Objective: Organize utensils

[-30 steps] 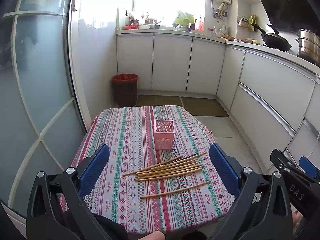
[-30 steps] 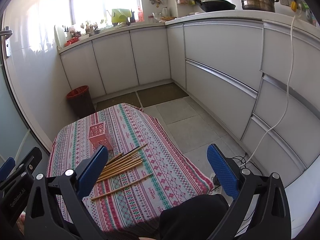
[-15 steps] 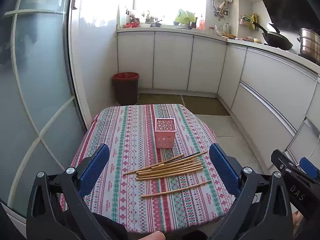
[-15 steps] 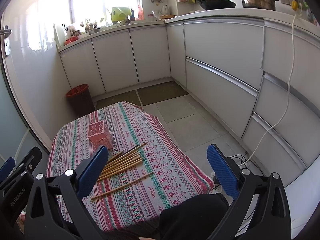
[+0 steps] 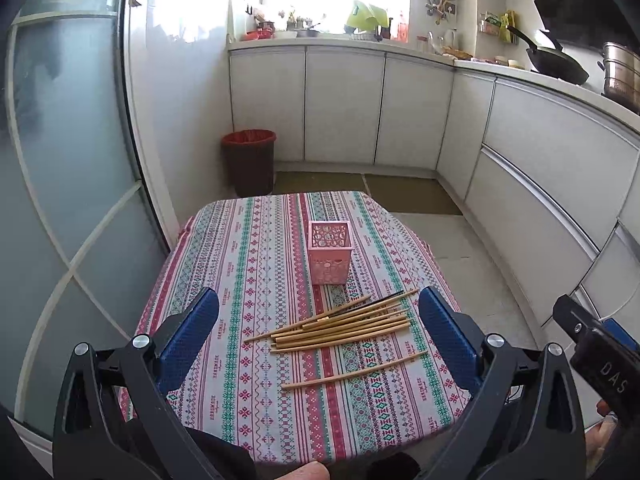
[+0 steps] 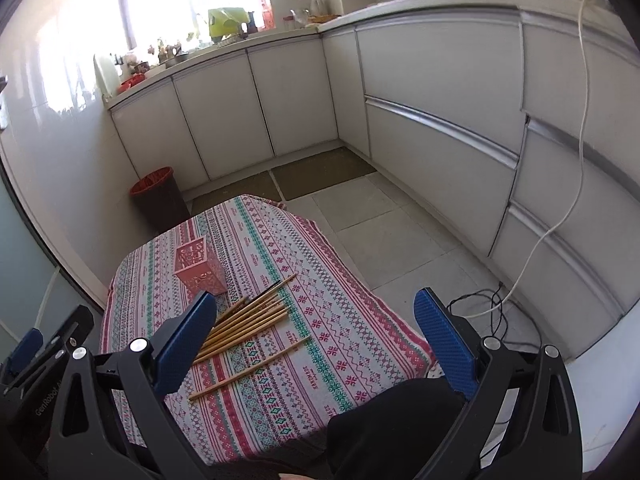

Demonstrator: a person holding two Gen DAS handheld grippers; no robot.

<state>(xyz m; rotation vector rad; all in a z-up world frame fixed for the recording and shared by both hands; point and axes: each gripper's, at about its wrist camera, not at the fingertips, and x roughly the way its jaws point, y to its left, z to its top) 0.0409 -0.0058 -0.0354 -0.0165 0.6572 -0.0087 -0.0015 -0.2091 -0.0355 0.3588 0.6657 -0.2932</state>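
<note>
Blue pads frame both of my views: the left hand-held gripper [image 5: 318,334] is spread wide with nothing between its pads, and the right hand-held gripper [image 6: 316,338] is spread just as wide and equally bare. I hold both high and back from the near edge of the surface [image 5: 248,264], which I take to be a surveying stance, since from here each camera takes in every piece at once.

Below the left hand-held gripper lies the bundle of chopsticks [image 5: 340,322], roughly parallel, fanned a little at their right ends, one or two darker sticks crossing the pale ones. A single chopstick [image 5: 354,370] lies apart, nearer to me. They all lie flat on the striped cloth, so each will need pinching from above, across its width.

Just beyond the bundle stands the pink holder [image 5: 330,258], upright, with an open top and perforated walls; I see no sticks inside it. Its mouth faces up and sits close to the sticks, which should keep each carry short.

By my reckoning the sorting has not begun. The lone stick looks the easiest first pick, since nothing crowds it. Past the surface, on the floor, stands a red-lined bin [image 5: 249,162].
</note>
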